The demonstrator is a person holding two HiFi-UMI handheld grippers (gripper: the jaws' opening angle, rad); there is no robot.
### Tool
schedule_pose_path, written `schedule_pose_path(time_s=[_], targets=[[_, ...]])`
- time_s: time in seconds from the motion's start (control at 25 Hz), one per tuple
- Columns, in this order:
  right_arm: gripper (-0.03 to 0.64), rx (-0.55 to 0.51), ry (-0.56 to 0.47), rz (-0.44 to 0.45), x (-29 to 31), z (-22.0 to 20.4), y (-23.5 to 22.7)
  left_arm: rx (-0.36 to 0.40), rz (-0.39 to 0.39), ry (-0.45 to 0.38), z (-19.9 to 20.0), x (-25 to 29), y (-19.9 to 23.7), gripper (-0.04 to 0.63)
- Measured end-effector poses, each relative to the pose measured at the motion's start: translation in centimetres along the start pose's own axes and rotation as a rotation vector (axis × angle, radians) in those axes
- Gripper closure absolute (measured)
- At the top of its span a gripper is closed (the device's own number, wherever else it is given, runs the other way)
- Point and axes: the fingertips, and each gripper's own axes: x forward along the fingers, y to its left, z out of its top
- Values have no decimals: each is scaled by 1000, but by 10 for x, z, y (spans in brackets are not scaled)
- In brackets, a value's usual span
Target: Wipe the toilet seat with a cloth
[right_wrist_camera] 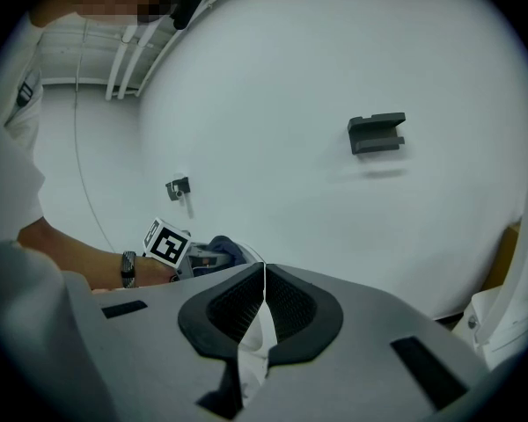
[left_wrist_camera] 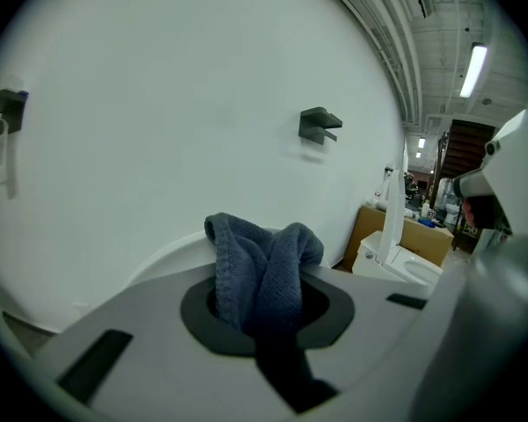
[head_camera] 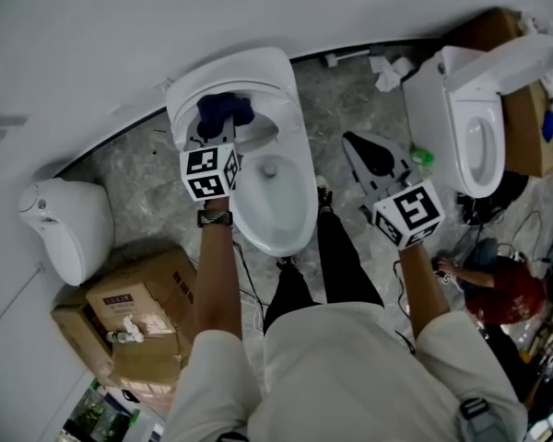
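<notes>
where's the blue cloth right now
In the head view the blue cloth sits upper left of centre, pinched in the left gripper over the rear of the middle toilet, close to the curved white wall.

The left hand-held gripper (left_wrist_camera: 266, 325) pinches a bunched blue cloth (left_wrist_camera: 262, 266), its folds standing up between the jaws. Behind, a grey bracket (left_wrist_camera: 319, 126) sits on the white wall (left_wrist_camera: 158, 95). A white toilet (left_wrist_camera: 403, 266) stands off right.
</notes>
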Motion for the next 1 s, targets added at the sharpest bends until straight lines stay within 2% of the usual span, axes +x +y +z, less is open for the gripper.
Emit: schedule_pose_path(time_s=[0.24, 0.52, 0.68, 1.0], targets=[[588, 21, 11, -9, 4, -8, -4, 32, -43, 10, -1, 10, -15, 549], [588, 40, 23, -30, 3, -16, -11, 111, -133, 49, -7, 29, -47, 549], [588, 50, 31, -41, 2, -20, -18, 143, -153, 59, -15, 39, -62, 549], [588, 67, 47, -52, 2, -32, -24, 144, -182, 147, -43, 58, -89, 549]])
